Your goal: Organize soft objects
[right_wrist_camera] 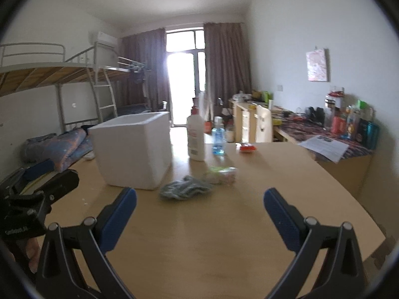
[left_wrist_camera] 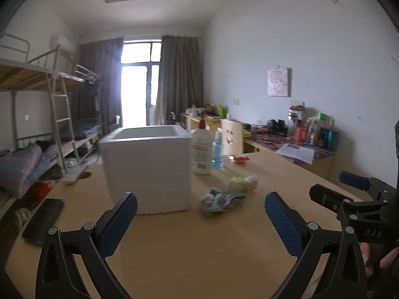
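A crumpled grey-blue cloth (left_wrist_camera: 219,200) lies on the wooden table (left_wrist_camera: 189,244) just right of a white foam box (left_wrist_camera: 147,167). A soft pale green-and-white bundle (left_wrist_camera: 244,183) lies behind the cloth. My left gripper (left_wrist_camera: 200,209) is open and empty, held above the table in front of the box and cloth. In the right wrist view the cloth (right_wrist_camera: 184,188), the bundle (right_wrist_camera: 222,174) and the box (right_wrist_camera: 132,149) lie ahead of my right gripper (right_wrist_camera: 199,201), which is open and empty. The right gripper also shows at the left wrist view's right edge (left_wrist_camera: 349,191).
A white pump bottle (left_wrist_camera: 201,149), a blue-liquid bottle (left_wrist_camera: 217,150) and a small red packet (left_wrist_camera: 240,159) stand behind the soft things. A black phone (left_wrist_camera: 43,220) and a power strip (left_wrist_camera: 74,172) lie at the table's left. Bunk beds stand left, a cluttered desk (right_wrist_camera: 331,134) right.
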Demonstrator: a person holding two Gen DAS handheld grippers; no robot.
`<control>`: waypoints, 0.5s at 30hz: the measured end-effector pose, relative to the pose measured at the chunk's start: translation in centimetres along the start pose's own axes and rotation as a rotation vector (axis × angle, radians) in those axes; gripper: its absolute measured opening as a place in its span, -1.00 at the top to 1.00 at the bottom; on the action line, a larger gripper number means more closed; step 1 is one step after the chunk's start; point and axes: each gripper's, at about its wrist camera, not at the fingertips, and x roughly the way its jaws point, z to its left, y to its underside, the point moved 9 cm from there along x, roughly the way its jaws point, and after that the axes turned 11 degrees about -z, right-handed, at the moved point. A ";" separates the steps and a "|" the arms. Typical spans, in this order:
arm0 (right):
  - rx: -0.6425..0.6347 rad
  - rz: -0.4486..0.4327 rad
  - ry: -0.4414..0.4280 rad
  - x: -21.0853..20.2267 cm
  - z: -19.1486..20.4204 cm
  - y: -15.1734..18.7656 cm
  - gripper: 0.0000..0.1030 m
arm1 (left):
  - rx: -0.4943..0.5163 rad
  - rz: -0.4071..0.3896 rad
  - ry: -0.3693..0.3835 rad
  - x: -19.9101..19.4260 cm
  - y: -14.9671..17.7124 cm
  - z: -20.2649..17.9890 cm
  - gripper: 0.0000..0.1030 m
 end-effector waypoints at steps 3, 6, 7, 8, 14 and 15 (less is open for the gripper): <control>0.007 0.002 0.023 0.0 -1.1 0.0 -1.00 | 0.010 0.025 0.034 1.1 0.4 -1.4 -0.98; 0.012 0.008 0.042 0.1 -2.1 0.2 -1.00 | 0.020 0.043 0.054 2.2 0.6 -2.4 -0.98; 0.017 0.011 0.048 0.2 -2.5 0.2 -1.00 | 0.023 0.052 0.060 2.6 0.7 -2.7 -0.98; 0.020 0.015 0.052 0.4 -2.7 0.2 -1.00 | 0.024 0.063 0.067 3.0 0.7 -3.0 -0.98; 0.026 0.045 0.070 2.0 -4.2 0.0 -1.00 | 0.033 0.112 0.100 5.8 1.1 -3.9 -0.98; 0.024 0.050 0.071 2.4 -4.4 0.0 -1.00 | 0.036 0.120 0.102 6.2 1.2 -3.9 -0.98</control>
